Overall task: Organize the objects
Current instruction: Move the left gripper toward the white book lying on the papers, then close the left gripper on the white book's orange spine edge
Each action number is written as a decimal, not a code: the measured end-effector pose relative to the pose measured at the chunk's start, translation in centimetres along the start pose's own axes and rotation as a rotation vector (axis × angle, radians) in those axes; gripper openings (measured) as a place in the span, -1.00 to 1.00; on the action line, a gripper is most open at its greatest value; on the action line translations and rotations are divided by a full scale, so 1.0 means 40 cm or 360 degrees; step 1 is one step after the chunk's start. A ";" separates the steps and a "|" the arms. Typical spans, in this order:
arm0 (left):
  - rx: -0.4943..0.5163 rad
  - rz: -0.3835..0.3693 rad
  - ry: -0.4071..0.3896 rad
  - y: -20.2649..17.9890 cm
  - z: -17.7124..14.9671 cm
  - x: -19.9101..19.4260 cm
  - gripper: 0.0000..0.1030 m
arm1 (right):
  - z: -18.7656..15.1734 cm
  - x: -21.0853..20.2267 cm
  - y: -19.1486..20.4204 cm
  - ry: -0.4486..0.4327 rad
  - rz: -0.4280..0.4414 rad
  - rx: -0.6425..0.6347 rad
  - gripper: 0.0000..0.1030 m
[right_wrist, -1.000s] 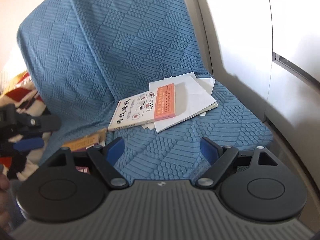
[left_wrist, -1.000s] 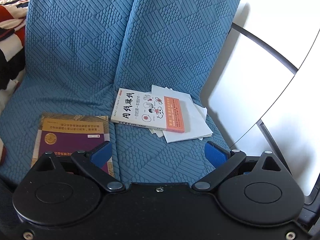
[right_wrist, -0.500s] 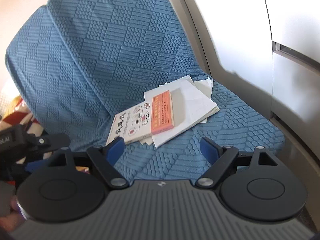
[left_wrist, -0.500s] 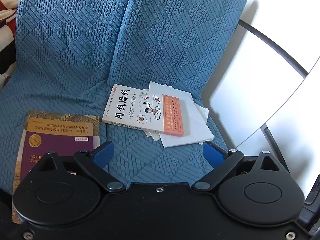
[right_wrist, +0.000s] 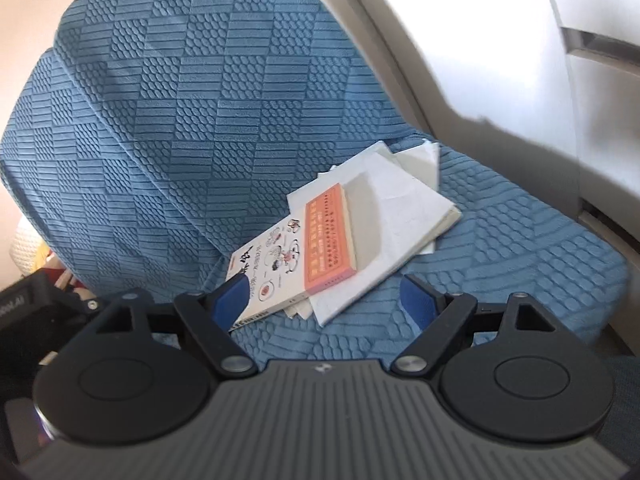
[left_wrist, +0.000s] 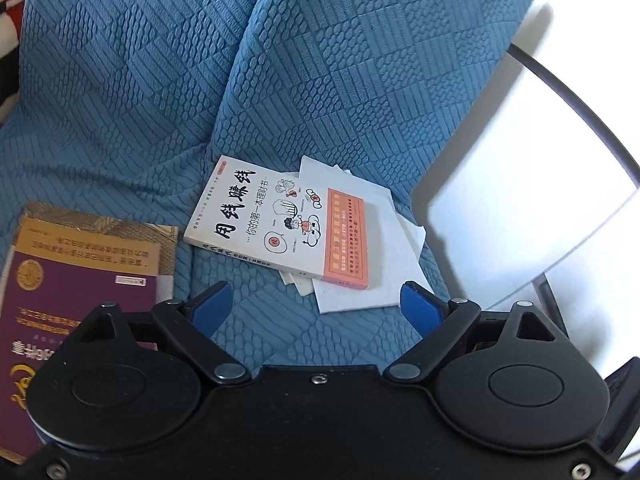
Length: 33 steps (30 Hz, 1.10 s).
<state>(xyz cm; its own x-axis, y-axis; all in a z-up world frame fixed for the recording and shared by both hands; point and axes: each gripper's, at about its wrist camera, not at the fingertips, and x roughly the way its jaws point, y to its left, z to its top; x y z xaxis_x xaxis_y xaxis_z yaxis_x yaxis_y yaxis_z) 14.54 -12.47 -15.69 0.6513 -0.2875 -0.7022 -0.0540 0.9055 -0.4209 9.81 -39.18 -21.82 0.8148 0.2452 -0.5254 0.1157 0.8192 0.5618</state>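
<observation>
A sofa [left_wrist: 360,80] with a blue textured cover carries all items on its seat. A white paperback book [left_wrist: 280,224] with black Chinese title characters and an orange band along one edge lies flat near the seat's right end, cover up. It rests on a loose stack of white paper sheets [left_wrist: 384,256], which project past the book's right and near edges. A second book, purple with a gold border [left_wrist: 80,280], lies flat on the seat to the left, well apart from the white book. The left claw [left_wrist: 316,308] is above the seat just in front of the white book; its jaws are closing from a wide setting with only bare seat cover between the blue pads. The right claw [right_wrist: 328,300] is wide apart and holds nothing; in its view the left pad [right_wrist: 230,300] overlaps the white book's near corner, and whether they touch cannot be determined.
</observation>
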 end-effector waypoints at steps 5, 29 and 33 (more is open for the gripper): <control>-0.0071 0.0002 0.0040 0.015 0.005 0.061 0.74 | 0.012 0.041 -0.013 -0.0004 0.0122 0.0030 0.63; -0.0574 -0.0094 0.0256 0.114 0.008 0.388 0.12 | 0.041 0.278 -0.092 0.0249 0.0075 0.0287 -0.31; -0.0570 -0.0106 0.0275 0.104 0.016 0.402 0.12 | 0.036 0.293 -0.100 0.0284 0.0138 0.0365 -0.26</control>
<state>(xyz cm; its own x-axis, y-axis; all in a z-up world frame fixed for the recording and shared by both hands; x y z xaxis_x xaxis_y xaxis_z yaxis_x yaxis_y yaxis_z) 25.26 -13.12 -28.35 0.5271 -0.4179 -0.7399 -0.2962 0.7257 -0.6209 19.71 -40.31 -29.31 0.7168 0.4131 -0.5617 0.1918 0.6577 0.7285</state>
